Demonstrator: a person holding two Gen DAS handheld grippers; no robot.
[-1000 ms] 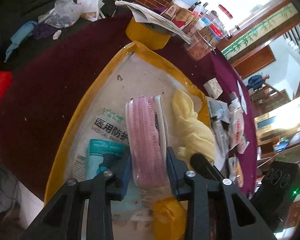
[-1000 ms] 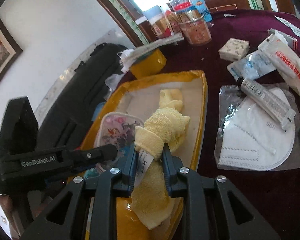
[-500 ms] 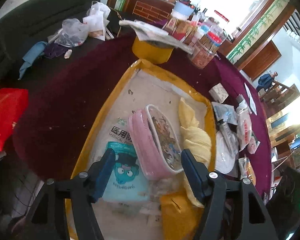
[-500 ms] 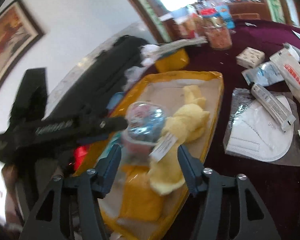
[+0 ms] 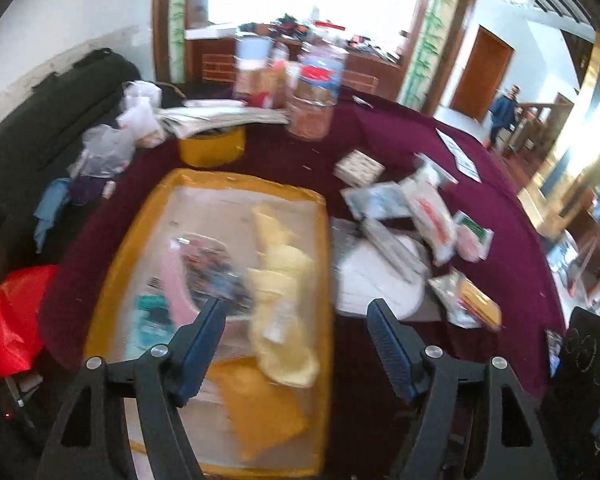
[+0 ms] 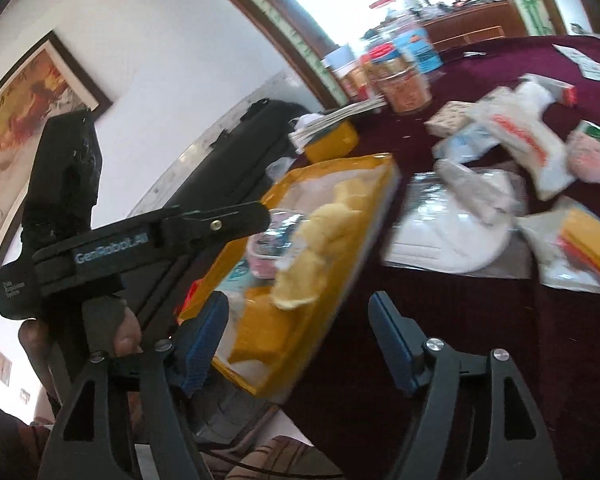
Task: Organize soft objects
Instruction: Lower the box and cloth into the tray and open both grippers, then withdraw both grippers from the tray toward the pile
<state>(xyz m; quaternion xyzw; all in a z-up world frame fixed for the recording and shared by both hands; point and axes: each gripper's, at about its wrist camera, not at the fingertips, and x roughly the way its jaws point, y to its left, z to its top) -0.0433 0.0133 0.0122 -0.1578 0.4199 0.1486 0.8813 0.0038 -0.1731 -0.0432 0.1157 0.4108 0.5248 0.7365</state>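
- A yellow tray [image 5: 328,248] lies on the maroon surface [image 5: 388,144], its near end close to the surface's front edge and its right rim running beside a white mask [image 5: 380,280] in a clear wrapper.
- Between the tray's left rim and the surface's curved left edge lies a bare strip of maroon cloth; beyond that edge hang a red bag [image 5: 16,320] and a dark sofa [image 5: 28,128].
- At the tray's far end stands a yellow tub [image 5: 212,148] under a stack of papers, with jars [image 5: 312,108] crowding the back of the surface.
- To the right of the tray, packets [image 5: 428,208] and a small box [image 5: 358,166] are strewn over the cloth; a bare patch lies in front of them, toward the near edge.
- The yellow towel [image 5: 280,300] lies lengthwise in the right half of the tray, crumpled and tagged, blurred in both views.
- Just left of it rests a pink pouch [image 5: 204,268] with a printed clear face, over a teal packet [image 5: 152,316].
- The left gripper [image 5: 296,344] hangs above the tray's near end, its jaws opening and wide apart, clear of the items lying below.
- The right gripper [image 6: 298,344] is likewise opening, jaws spread and gripping nothing, above the tray's near right corner.
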